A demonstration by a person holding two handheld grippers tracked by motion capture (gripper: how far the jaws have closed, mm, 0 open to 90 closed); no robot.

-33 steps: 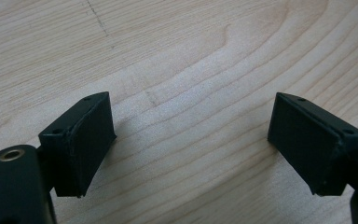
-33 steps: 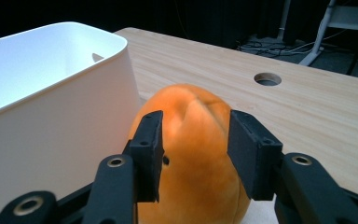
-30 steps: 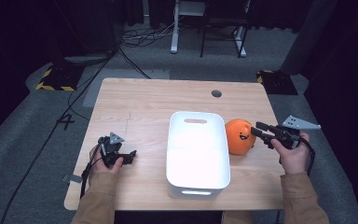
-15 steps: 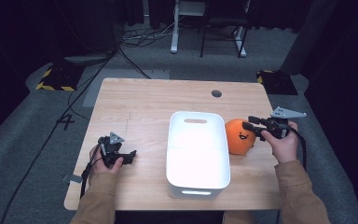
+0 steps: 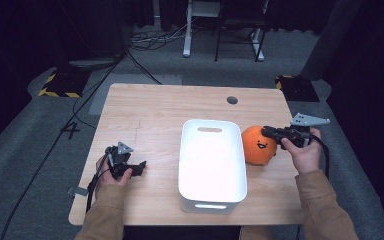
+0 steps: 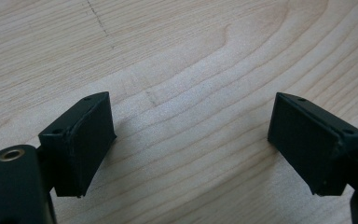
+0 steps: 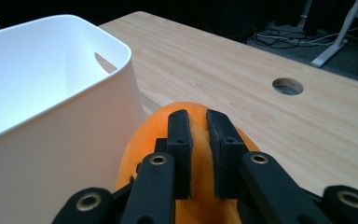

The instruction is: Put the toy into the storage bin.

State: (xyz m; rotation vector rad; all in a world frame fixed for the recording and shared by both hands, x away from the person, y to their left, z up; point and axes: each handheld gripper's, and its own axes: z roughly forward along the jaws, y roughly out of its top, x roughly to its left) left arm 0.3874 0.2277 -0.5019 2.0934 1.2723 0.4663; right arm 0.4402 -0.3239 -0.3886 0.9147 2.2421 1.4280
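Observation:
An orange soft toy point(image 5: 256, 146) with a black smiling face lies on the table against the right wall of a white bin point(image 5: 186, 150). My right gripper point(image 5: 267, 132) comes in from the right onto the toy's upper right side. In the right gripper view its jaws have just been closing, and the gripper point(image 7: 198, 120) is shut on a fold of the orange toy point(image 7: 151, 128), with the bin's wall point(image 7: 74, 140) just to the left. My left gripper point(image 5: 139, 166) rests at the table's front left; in its own view it point(image 6: 191, 135) stands open over bare wood.
The wooden table point(image 5: 150, 110) has a round cable hole point(image 5: 232, 100) near its back edge, also seen behind the toy as the cable hole point(image 7: 287, 86). Cables and chair legs lie on the dark floor beyond the table.
My right gripper has moved left and slightly away from me onto the orange toy, and its jaws have closed on it. The left gripper has stayed put.

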